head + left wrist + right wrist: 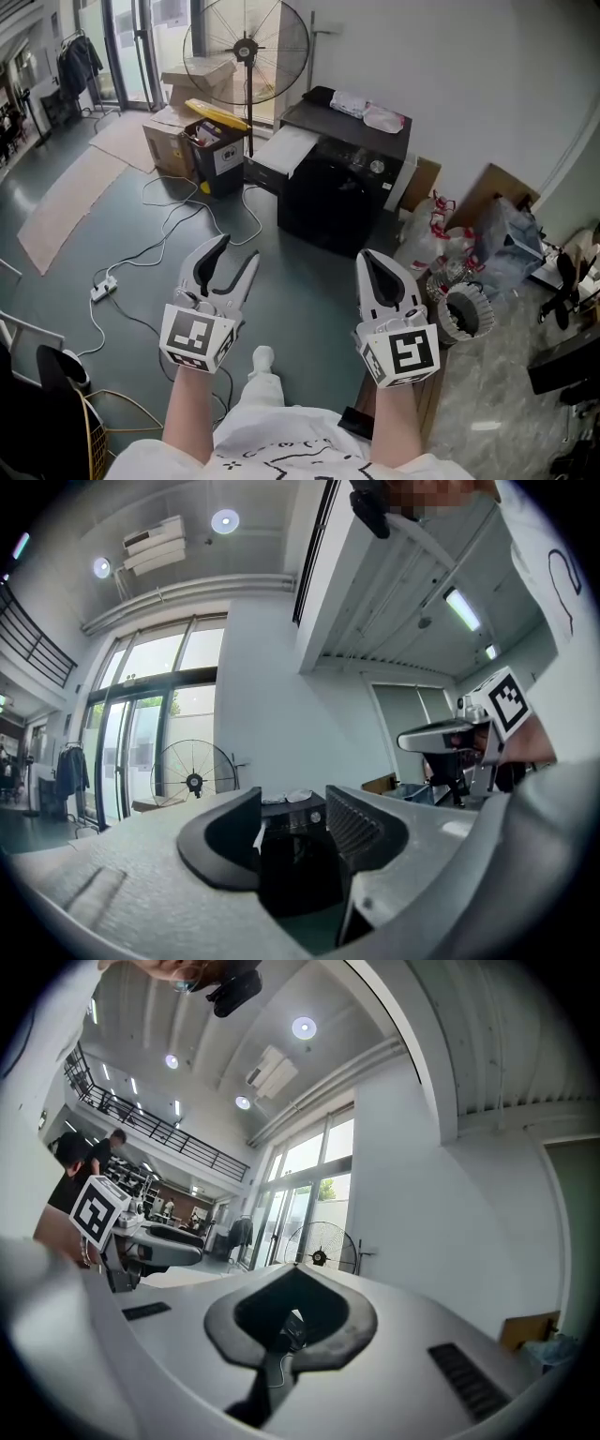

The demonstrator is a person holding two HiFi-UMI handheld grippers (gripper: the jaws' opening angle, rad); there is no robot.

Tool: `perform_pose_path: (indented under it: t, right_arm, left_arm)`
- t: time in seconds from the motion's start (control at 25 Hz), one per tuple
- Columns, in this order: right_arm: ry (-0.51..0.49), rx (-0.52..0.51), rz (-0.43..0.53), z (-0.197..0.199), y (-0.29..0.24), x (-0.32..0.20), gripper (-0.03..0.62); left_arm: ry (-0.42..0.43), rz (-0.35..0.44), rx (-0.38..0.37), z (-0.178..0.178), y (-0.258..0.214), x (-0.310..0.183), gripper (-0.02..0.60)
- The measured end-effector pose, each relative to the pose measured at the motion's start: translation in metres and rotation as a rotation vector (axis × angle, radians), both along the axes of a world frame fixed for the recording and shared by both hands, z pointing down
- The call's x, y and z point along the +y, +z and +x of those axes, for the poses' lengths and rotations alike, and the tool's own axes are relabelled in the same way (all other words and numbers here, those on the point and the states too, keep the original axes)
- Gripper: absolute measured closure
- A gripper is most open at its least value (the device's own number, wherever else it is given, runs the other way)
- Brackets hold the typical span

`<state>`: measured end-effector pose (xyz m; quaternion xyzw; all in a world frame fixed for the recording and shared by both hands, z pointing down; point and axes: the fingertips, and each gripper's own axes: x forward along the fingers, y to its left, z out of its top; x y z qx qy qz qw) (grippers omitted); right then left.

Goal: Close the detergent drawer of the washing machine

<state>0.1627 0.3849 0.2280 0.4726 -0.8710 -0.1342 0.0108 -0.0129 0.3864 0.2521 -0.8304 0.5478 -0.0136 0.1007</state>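
A black washing machine (337, 192) stands on the floor ahead of me, against the white wall. A white drawer-like part (281, 150) juts out from its upper left. Both grippers hang in the air well short of it. My left gripper (237, 248) is open with nothing between its jaws; in the left gripper view (292, 799) the dark machine (298, 822) shows through the gap. My right gripper (372, 258) has its tips together and holds nothing; its jaws (295, 1269) meet in the right gripper view.
White cloths (370, 112) lie on the machine's top. A standing fan (246, 47), cardboard boxes (173, 131) and a black bin (216, 150) stand left of it. Cables (169, 234) and a power strip (103, 289) cross the floor. Bags (450, 244) and clutter fill the right.
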Motion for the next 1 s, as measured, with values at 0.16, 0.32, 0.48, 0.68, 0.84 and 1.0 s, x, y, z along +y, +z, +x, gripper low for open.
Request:
perform_pose_path:
  t: [0.16, 0.32, 0.48, 0.68, 0.84, 1.0]
  right_arm:
    - [0.002, 0.008, 0.003, -0.009, -0.002, -0.022, 0.595]
    - [-0.003, 0.012, 0.002, -0.022, -0.001, -0.054, 0.595]
    - [-0.01, 0.015, 0.0, -0.037, 0.0, -0.087, 0.595]
    - [-0.013, 0.027, -0.02, -0.055, 0.006, -0.137, 0.595]
    - [-0.009, 0.021, -0.035, -0.069, 0.009, -0.179, 0.595]
    - [-0.007, 0.015, -0.051, -0.08, 0.014, -0.215, 0.595]
  left_arm:
    - [-0.009, -0.026, 0.021, -0.013, 0.003, -0.026, 0.282]
    - [-0.012, -0.025, 0.017, -0.027, 0.005, -0.058, 0.281]
    - [-0.024, -0.021, 0.032, -0.044, 0.008, -0.093, 0.281]
    - [-0.036, -0.026, 0.056, -0.067, 0.013, -0.143, 0.281]
    - [-0.038, -0.037, 0.066, -0.083, 0.018, -0.185, 0.281]
    - [-0.03, -0.051, 0.062, -0.093, 0.023, -0.221, 0.281]
